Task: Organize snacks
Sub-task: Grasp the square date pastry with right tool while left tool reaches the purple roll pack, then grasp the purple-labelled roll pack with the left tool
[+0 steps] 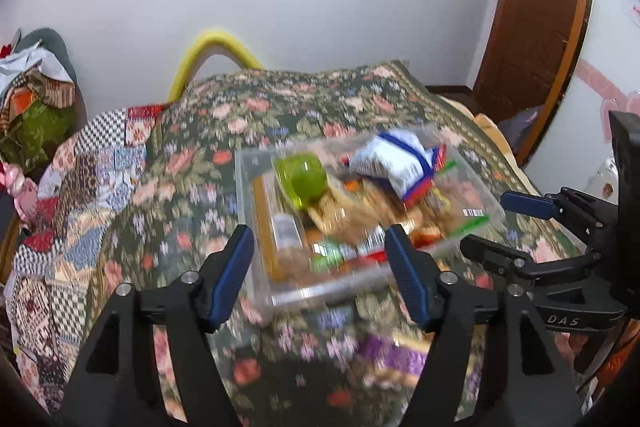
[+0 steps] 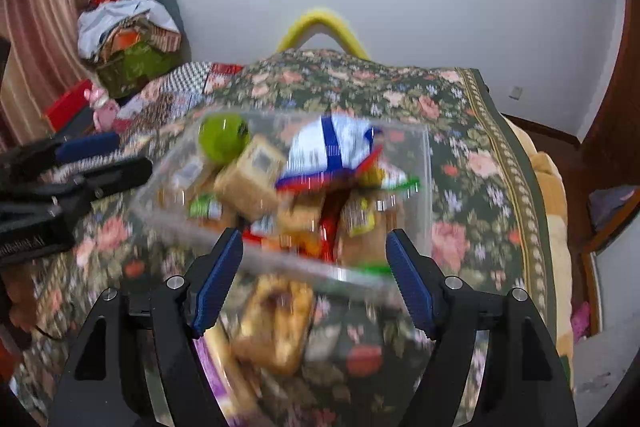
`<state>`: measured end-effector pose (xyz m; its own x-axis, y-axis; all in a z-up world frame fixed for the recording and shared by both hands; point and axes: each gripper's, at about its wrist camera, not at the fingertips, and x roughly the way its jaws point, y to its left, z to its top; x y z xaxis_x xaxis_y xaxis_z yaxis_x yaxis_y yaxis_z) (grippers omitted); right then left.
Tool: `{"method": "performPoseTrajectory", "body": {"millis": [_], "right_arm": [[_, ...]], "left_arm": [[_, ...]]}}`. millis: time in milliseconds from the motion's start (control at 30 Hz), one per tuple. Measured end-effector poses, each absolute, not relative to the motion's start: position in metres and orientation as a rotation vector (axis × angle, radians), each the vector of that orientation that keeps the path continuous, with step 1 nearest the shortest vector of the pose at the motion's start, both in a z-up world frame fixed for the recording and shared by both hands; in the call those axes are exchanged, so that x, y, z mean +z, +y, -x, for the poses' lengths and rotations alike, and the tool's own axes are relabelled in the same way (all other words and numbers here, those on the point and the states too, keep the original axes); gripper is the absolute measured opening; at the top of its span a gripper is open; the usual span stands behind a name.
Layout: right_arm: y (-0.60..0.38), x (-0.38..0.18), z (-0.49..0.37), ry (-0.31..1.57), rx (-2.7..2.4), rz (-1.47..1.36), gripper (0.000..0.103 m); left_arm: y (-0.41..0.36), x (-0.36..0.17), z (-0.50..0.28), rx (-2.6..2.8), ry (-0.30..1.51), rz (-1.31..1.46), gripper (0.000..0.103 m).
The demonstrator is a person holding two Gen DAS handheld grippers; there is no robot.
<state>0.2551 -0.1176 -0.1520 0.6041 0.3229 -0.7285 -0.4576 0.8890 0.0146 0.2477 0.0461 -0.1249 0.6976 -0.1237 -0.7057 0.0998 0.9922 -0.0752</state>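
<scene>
A clear plastic box (image 1: 256, 195) (image 2: 424, 187) sits on the floral bedspread, filled with snacks. In it lie a green cup (image 1: 302, 179) (image 2: 222, 137), a white and blue bag (image 1: 394, 159) (image 2: 332, 147) and several tan and orange packs. A tan snack pack (image 2: 276, 323) and a purple pack (image 1: 394, 353) (image 2: 212, 367) lie loose on the bed in front of the box. My left gripper (image 1: 320, 251) is open and empty just before the box. My right gripper (image 2: 314, 259) is open and empty, above the loose tan pack. Each gripper shows at the edge of the other's view.
The floral bedspread (image 1: 280, 107) (image 2: 460, 131) covers the bed; a patchwork quilt (image 1: 80, 207) lies to the left. A pile of clothes (image 2: 128, 35) sits at the far left by the wall. A wooden door (image 1: 532, 27) stands at the right.
</scene>
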Motion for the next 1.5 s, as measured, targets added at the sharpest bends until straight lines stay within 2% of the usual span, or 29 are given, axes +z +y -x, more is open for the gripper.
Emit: {"method": "performPoseTrajectory", "body": {"millis": [333, 533, 600, 667, 1200, 1500], "right_arm": [[-0.099, -0.194, -0.254, 0.951, 0.433, 0.190, 0.072], [-0.095, -0.209, -0.259, 0.975, 0.432, 0.201, 0.071], [-0.101, -0.211, -0.257, 0.978, 0.439, 0.189, 0.063], [-0.106, -0.213, -0.253, 0.982, 0.450, 0.185, 0.045], [-0.125, -0.211, -0.189, 0.961, 0.536, 0.199, 0.043], [-0.143, -0.209, -0.184, 0.947, 0.479, 0.164, 0.043]], "left_arm": [[0.032, -0.165, -0.220, -0.138, 0.905, 0.047, 0.070], [0.024, -0.183, -0.216, -0.150, 0.966, 0.062, 0.070], [0.021, -0.187, -0.212, -0.153, 0.974, 0.062, 0.070], [0.018, -0.191, -0.210, -0.149, 0.981, 0.051, 0.070], [-0.009, -0.207, -0.178, -0.194, 1.070, 0.026, 0.070], [-0.023, -0.212, -0.186, -0.199, 1.097, 0.063, 0.070]]}}
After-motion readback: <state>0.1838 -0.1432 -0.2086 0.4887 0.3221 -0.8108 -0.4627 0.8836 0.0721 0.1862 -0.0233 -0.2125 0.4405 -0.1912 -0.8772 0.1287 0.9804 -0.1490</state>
